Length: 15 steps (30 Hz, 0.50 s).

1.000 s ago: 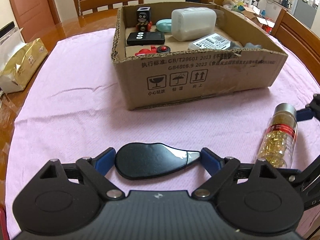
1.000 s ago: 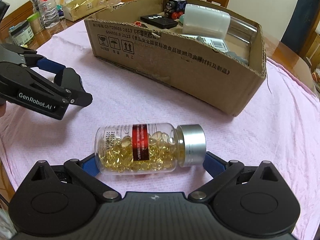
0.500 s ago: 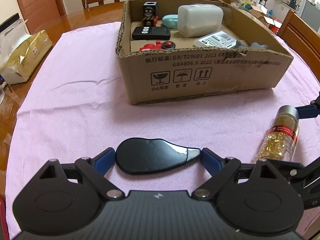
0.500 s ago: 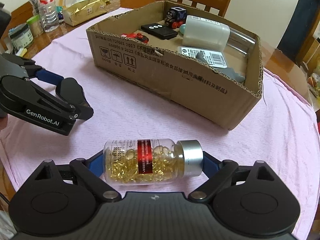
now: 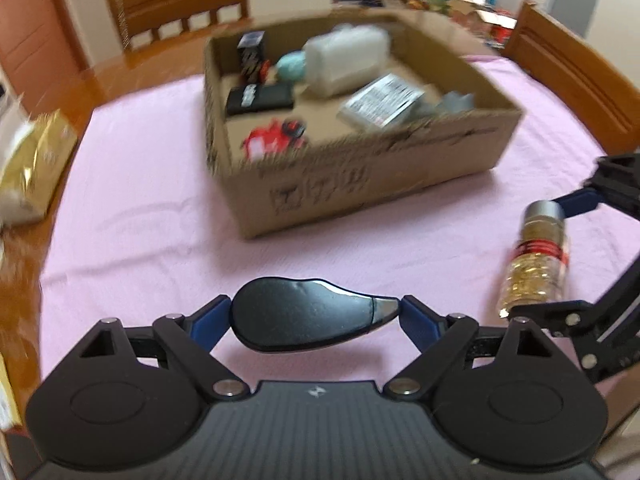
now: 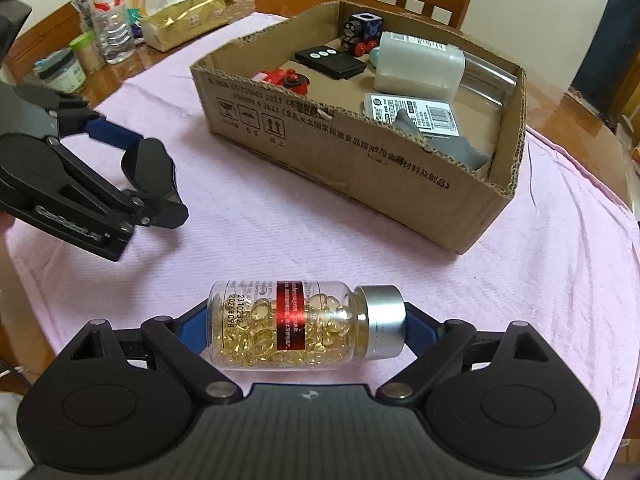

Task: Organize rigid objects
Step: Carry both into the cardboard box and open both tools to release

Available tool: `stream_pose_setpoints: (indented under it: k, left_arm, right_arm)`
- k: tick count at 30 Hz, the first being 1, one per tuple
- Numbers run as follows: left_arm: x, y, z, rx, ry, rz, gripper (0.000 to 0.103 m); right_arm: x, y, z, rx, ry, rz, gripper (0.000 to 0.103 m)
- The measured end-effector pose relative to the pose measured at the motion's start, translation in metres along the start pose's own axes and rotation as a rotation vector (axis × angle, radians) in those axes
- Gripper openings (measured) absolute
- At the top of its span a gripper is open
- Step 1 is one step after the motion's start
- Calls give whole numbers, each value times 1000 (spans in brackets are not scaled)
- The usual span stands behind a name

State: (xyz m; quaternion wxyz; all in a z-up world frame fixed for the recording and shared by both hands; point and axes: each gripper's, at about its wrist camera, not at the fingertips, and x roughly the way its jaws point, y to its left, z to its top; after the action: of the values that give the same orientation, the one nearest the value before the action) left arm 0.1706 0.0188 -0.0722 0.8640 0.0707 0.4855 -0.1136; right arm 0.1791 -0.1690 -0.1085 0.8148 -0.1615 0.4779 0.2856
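My left gripper (image 5: pixel 315 318) is shut on a black teardrop-shaped case (image 5: pixel 304 316) with a silver tip, held above the pink cloth. My right gripper (image 6: pixel 306 326) is shut on a clear pill bottle (image 6: pixel 296 324) of yellow capsules with a silver cap and red label, held sideways above the cloth. The bottle also shows in the left wrist view (image 5: pixel 536 256). The left gripper shows in the right wrist view (image 6: pixel 152 184). A cardboard box (image 5: pixel 360 180) (image 6: pixel 360 160) stands ahead of both, holding a white jug, a black remote, a toy train, a red toy and a labelled packet.
A gold tissue pack (image 5: pixel 32 168) (image 6: pixel 184 20) lies left of the cloth. A water bottle (image 6: pixel 110 12) and small jars (image 6: pixel 64 70) stand on the wooden table. Wooden chairs (image 5: pixel 180 8) stand behind the box and at right (image 5: pixel 576 76).
Both grippers have risen with their objects and look down more steeply into the box. The left wrist view is now motion-blurred.
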Motion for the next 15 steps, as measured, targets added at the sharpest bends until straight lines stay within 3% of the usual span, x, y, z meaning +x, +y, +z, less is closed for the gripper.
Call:
stream_pose_setpoints:
  k: [8, 15]
  left_arm:
    - [-41, -12, 50, 134, -125, -47, 89]
    - [-21, -25, 98, 190, -197, -74, 89]
  right_arm:
    - [-38, -7, 10, -103, -27, 10, 95]
    - [-69, -26, 24, -90, -103, 5, 95]
